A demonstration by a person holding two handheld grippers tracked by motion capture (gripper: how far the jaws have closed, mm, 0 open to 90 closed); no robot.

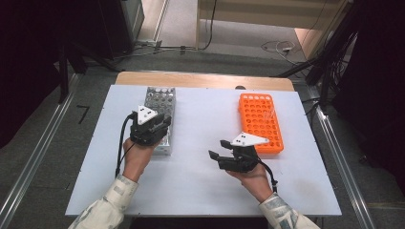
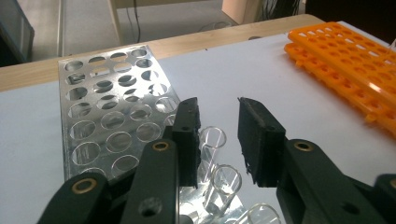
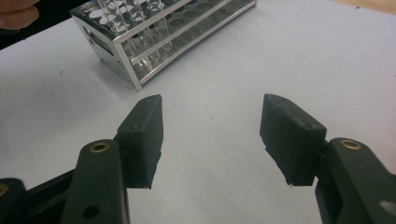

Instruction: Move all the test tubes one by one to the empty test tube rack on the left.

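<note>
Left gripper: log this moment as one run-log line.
left gripper: open, over glass tubes in metal rack | right gripper: open, holding nothing | orange rack: untouched

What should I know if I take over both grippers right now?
Left gripper: open, hovering over the near end of the metal rack, jaws just above the clear tubes standing there, none gripped.
Right gripper: open, empty, above the bare white table, pointing toward the metal rack.
Orange rack: at the right, with one clear tube that I can make out near its far right.
Done: at most that one tube moved.
Left, probably: grip a tube and carry it over.
</note>
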